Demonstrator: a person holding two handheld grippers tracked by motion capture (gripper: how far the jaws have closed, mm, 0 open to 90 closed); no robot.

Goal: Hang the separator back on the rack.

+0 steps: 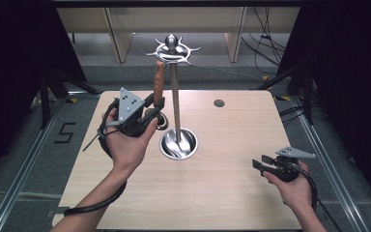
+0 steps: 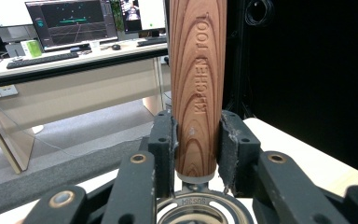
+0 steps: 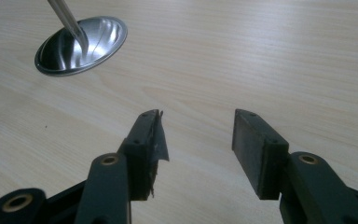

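A kitchen tool with a wooden handle (image 1: 159, 82) stands upright just left of a steel utensil stand (image 1: 175, 96). My left gripper (image 1: 155, 103) is shut on the handle's lower end. In the left gripper view both pads press the handle (image 2: 196, 84), stamped KITCHEN TOOL, with the tool's metal neck (image 2: 191, 205) just below the jaws. The handle's top reaches up to a hook arm of the stand's crown (image 1: 172, 48); I cannot tell if it hangs there. My right gripper (image 1: 260, 161) hovers low over the table's front right, open, with nothing between its pads (image 3: 254, 149).
The stand's round steel base (image 1: 178, 143) sits mid-table, also seen with the pole at the top left of the right gripper view (image 3: 81, 39). A small grey grommet (image 1: 219, 103) lies near the far edge of the wooden table (image 1: 222, 193). Cables trail from both grippers.
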